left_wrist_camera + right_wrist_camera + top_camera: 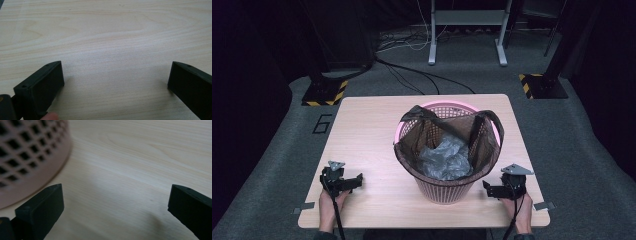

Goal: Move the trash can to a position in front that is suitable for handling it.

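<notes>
A pink lattice wastebasket (447, 192) stands at the middle of the wooden table (367, 125). A dark bag (484, 145) lines it, its handles draped over the rim, and crumpled clear plastic (446, 159) lies inside. My left gripper (343, 181) rests low at the front left, well apart from the basket; its jaws stand wide over bare wood (115, 75). My right gripper (504, 189) sits at the front right, close beside the basket's base (27, 157). Its jaws are wide apart too, with nothing between them (116, 197).
Beyond the table, cables (412, 75) run across the grey carpet. A white stand's legs (467, 35) rise at the back. Two bases with yellow-black hazard stripes (324, 92) (542, 85) flank the table's far corners.
</notes>
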Demonstrator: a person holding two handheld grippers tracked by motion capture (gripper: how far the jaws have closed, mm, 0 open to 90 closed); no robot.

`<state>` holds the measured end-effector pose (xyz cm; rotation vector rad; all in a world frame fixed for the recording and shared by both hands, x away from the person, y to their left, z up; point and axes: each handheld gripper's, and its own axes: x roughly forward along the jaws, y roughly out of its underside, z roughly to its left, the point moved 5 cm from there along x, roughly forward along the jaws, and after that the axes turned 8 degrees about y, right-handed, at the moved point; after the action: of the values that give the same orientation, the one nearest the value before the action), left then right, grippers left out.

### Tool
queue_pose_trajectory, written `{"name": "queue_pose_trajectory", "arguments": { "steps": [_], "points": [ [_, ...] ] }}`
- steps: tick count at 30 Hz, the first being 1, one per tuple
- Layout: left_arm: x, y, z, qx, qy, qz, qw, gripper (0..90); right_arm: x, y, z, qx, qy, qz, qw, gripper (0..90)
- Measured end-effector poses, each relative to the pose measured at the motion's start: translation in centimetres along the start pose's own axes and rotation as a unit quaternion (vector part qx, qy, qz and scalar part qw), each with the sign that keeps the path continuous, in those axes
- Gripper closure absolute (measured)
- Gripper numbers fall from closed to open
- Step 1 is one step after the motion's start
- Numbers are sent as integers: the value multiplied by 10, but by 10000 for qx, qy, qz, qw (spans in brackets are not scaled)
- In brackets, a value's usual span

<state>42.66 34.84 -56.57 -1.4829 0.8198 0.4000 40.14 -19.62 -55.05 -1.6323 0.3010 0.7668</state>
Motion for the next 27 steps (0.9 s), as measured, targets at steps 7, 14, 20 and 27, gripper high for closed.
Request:
{"name": "queue_pose_trajectory", "arguments": {
  "steps": [7,14,20,27],
  "points": [
    [0,0,0,37,-2,7,10000,3,-25,-4,24,-319,-710,-402,9962,0],
    [0,0,0,25,-4,0,10000,3,-46,-9,45,-532,-1222,-677,9888,0],
    [0,0,0,17,-10,-1,10000,3,-55,-14,63,-720,-1451,-841,9832,0],
    [0,0,-1,22,-6,-1,10000,3,-55,-16,77,-876,-1676,-672,9797,0]
  ]
}}
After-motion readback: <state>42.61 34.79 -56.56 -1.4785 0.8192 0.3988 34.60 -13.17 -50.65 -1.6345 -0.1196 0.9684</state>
